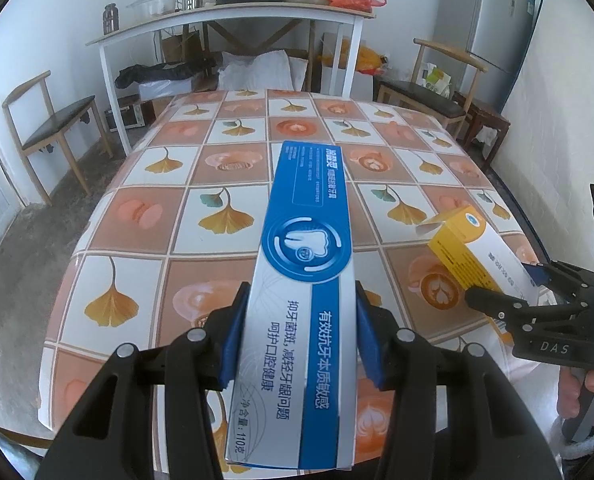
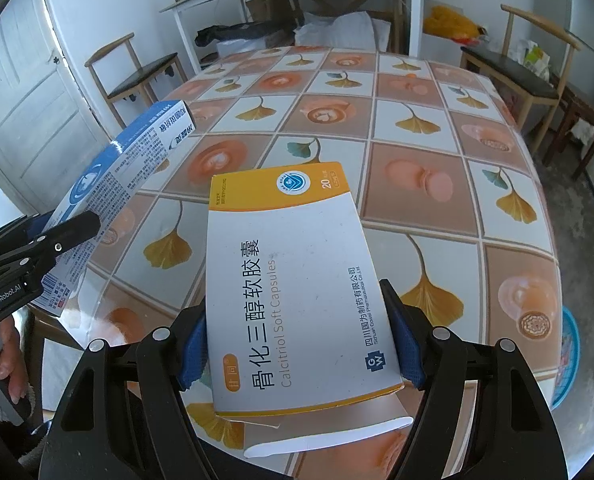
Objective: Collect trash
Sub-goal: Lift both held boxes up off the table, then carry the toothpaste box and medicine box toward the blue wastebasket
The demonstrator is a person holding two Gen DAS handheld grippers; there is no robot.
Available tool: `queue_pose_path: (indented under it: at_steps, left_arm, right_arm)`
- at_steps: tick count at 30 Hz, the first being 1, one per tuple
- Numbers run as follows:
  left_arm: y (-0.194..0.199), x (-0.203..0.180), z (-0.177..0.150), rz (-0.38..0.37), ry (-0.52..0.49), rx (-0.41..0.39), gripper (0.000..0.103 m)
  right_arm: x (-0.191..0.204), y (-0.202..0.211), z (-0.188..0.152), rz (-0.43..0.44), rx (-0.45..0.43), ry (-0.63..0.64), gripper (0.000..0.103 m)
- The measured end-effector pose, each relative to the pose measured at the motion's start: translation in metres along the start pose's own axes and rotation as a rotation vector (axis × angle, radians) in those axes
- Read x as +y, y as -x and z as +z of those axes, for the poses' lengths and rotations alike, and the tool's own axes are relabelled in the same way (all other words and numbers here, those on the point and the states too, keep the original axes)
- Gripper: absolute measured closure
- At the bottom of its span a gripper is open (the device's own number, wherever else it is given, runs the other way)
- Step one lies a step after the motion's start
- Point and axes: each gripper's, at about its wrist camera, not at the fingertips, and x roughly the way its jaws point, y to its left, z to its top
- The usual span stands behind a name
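Long blue-and-white cardboard toothpaste box [image 1: 297,300]: frame centre, pinched between left gripper [image 1: 299,338] pads. White-and-yellow cardboard capsule box [image 2: 293,292]: centre, clamped by right gripper [image 2: 301,344].

Capsule box [image 2: 297,280]: "Calcitriol Soft Capsules"; toothpaste box [image 1: 301,308]: "110".

Left gripper [image 1: 299,340] is held level over the near table edge, blue pads [image 1: 233,344] pressed against both long sides of the toothpaste box [image 1: 303,280], which is carried clear of the tabletop. Right gripper [image 2: 299,354] is held alongside, just to the right, jaws clamped on the capsule box [image 2: 293,292]. A hand [image 1: 585,396] is seen wrapped around the right handle.
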Motion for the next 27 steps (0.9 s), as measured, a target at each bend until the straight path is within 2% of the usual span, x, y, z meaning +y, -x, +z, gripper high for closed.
queue_pose_path:
  at_steps: [17, 27]
  left_arm:
    - [0.026, -0.005, 0.003, -0.020, 0.013, -0.054, 0.056]
    - [0.046, -0.027, 0.013, -0.046, -0.020, -0.097, 0.056]
  right_arm:
    - [-0.007, 0.024, 0.000, 0.017, -0.047, -0.028, 0.032]
    - [-0.030, 0.052, -0.007, 0.031, -0.111, -0.095, 0.032]
